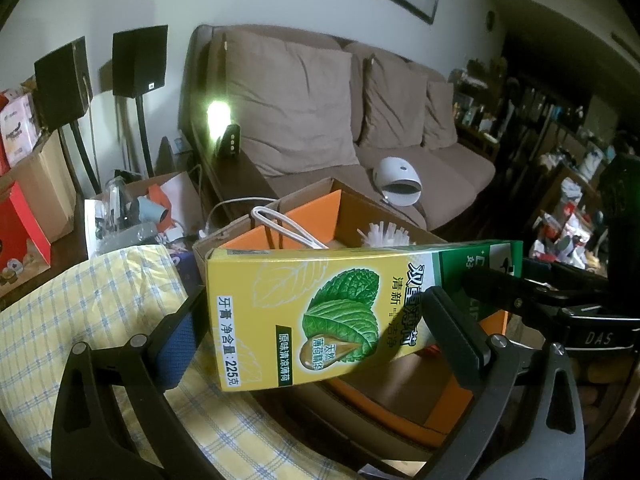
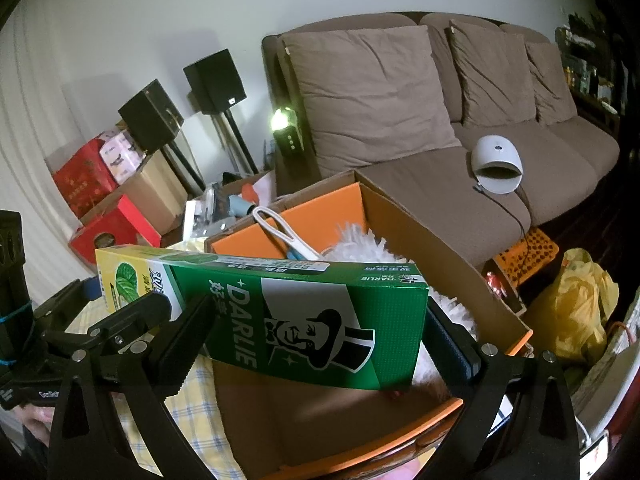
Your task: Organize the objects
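Holding the toothpaste carton level above the open orange box, we note both tools clamped on it: left tool at its yellow end, right tool at its green end.

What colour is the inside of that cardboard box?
Orange, clearest in the right wrist view.
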The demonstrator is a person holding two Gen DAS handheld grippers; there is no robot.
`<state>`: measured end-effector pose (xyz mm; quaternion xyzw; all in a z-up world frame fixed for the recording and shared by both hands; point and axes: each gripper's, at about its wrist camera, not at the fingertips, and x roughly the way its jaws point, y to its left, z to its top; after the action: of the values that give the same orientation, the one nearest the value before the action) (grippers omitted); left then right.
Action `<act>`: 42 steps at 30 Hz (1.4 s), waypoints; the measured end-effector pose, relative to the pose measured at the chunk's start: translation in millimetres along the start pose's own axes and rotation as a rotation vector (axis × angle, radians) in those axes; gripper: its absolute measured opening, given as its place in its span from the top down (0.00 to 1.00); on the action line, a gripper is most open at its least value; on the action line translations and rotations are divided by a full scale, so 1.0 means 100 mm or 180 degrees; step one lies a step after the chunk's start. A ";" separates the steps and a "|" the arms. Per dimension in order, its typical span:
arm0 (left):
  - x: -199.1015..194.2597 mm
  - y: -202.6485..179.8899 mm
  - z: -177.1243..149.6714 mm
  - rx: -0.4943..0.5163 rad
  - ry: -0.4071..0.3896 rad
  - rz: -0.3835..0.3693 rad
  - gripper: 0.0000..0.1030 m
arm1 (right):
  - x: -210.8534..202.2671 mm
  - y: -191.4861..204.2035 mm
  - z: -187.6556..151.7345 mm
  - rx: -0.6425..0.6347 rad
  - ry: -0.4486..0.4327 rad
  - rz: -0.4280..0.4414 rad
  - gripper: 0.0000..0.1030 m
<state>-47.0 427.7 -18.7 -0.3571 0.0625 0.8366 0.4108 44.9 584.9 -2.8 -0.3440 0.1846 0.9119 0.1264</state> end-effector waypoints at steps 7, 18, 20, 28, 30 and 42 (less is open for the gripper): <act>0.03 0.00 0.01 0.0001 0.0062 0.0007 0.01 | 0.05 0.00 0.01 0.0017 0.0044 -0.0023 0.03; 0.05 0.00 0.04 0.0026 0.0114 0.0029 0.01 | 0.10 0.00 0.00 0.0048 0.0099 -0.0041 0.04; 0.06 0.00 0.04 0.0025 0.0136 0.0047 0.01 | 0.11 0.00 0.00 0.0048 0.0110 -0.0048 0.04; 0.07 -0.04 0.06 0.0090 0.0168 0.0094 0.01 | 0.12 -0.01 0.00 0.0044 0.0136 -0.0040 0.04; 0.07 -0.04 0.06 0.0100 0.0179 0.0102 0.01 | 0.13 -0.01 -0.01 0.0041 0.0144 -0.0041 0.05; 0.10 -0.07 0.08 0.0128 0.0243 0.0149 0.03 | 0.16 -0.01 -0.03 0.0023 0.0190 -0.0078 0.05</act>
<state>-49.9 442.1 -18.2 -0.3788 0.1033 0.8303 0.3955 35.0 585.9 -15.9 -0.3728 0.1873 0.8990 0.1332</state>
